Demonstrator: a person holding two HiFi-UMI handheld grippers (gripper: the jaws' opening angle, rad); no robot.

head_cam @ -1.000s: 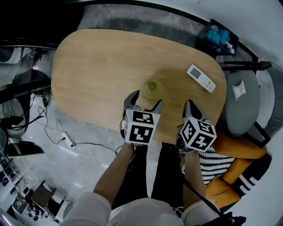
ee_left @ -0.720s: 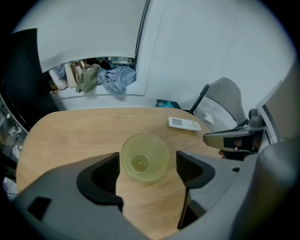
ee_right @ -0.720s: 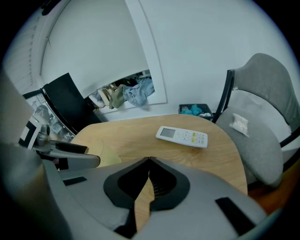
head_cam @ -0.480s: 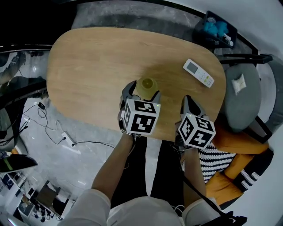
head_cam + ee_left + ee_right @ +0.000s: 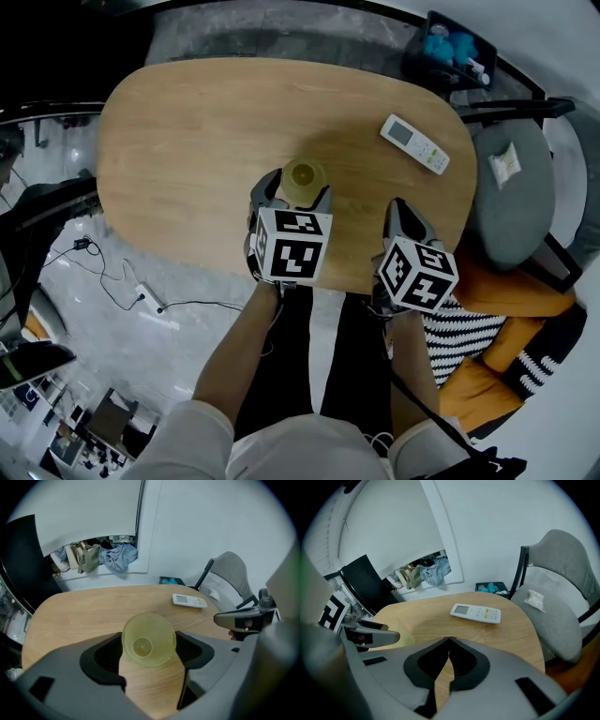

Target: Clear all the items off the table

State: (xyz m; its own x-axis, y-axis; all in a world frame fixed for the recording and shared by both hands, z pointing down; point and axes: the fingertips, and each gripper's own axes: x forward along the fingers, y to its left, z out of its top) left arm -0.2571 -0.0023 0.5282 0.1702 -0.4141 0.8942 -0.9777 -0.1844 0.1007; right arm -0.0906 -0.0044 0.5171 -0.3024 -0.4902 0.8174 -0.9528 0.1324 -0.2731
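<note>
The green cup (image 5: pixel 302 178) is positioned near the table's (image 5: pixel 187 141) near edge, between the spread jaws of the left gripper (image 5: pixel 296 189). The right gripper (image 5: pixel 402 210) is held closed and empty. A remote (image 5: pixel 414 143) is located by the right edge.

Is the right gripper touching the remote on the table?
Apart. The right gripper view shows bare tabletop between the shut right gripper and the remote, which lies farther out.
</note>
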